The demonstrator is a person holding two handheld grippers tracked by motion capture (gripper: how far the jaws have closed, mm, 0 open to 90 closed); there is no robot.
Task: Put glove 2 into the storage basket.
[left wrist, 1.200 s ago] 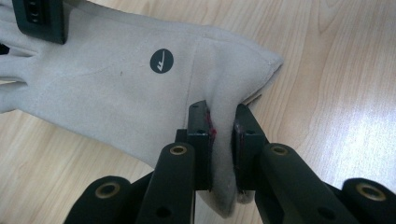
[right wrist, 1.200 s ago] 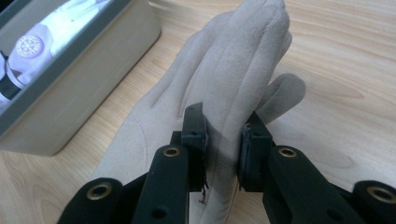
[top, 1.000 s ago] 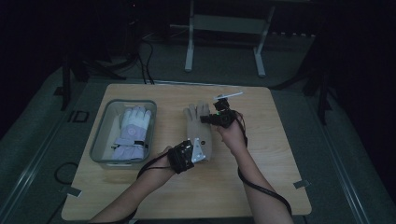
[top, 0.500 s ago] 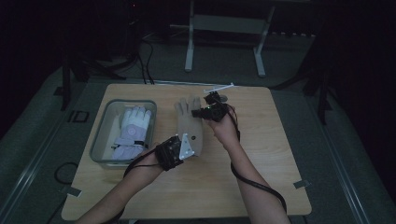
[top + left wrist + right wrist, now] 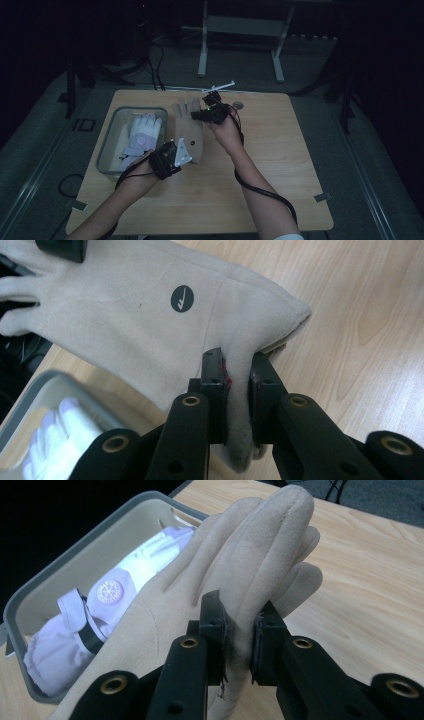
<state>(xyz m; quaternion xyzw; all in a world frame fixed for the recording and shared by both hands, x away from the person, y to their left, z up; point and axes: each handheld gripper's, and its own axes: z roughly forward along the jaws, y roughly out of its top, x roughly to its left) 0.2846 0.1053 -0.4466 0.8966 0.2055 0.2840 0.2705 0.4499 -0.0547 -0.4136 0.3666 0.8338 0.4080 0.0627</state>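
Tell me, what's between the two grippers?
The beige glove stretches between the left gripper and the right gripper in the high view; each pinches one end.

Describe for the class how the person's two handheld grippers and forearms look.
Each gripper, left and right, is black, with two flat black jaws on arms studded with brass-coloured rivets. The left carries a grey three-cornered plate; the right shows a small green light. Black cables trail back. The forearms are bare.
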